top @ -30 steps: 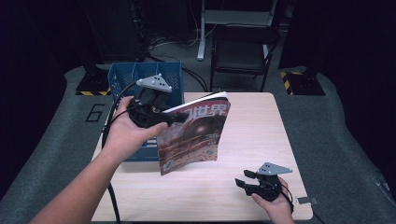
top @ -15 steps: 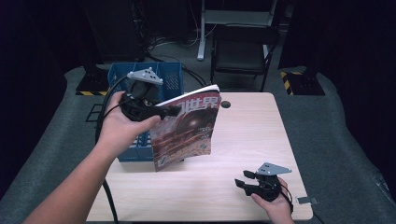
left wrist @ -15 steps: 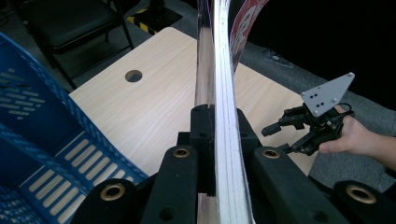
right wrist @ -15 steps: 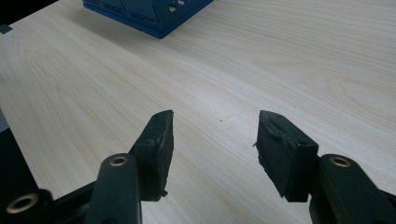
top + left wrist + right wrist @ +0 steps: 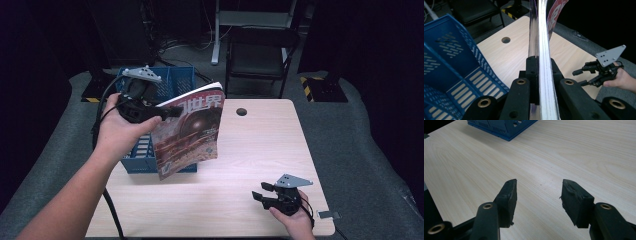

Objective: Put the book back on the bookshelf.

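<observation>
A magazine [image 5: 189, 131] with a reddish cover and white characters hangs upright in the air over the table's left part, in front of the blue basket [image 5: 170, 80]. My left gripper [image 5: 170, 112] is shut on the magazine's upper left edge; in the left gripper view the page edges [image 5: 543, 50] stand pinched between the two black jaws. My right gripper [image 5: 259, 195] rests near the table's front right edge, open with nothing between its fingers. In the right gripper view bare wood lies between its pads [image 5: 509, 195].
The light wooden table [image 5: 265, 145] has a round cable hole [image 5: 241, 111] at the back. The blue slotted basket [image 5: 446, 62] stands on the left side. A dark chair [image 5: 260, 55] and cables stand behind the table. A cable trails from my left gripper.
My left gripper has carried the magazine to the left and slightly up, closer over the basket. The right gripper has stayed put.
</observation>
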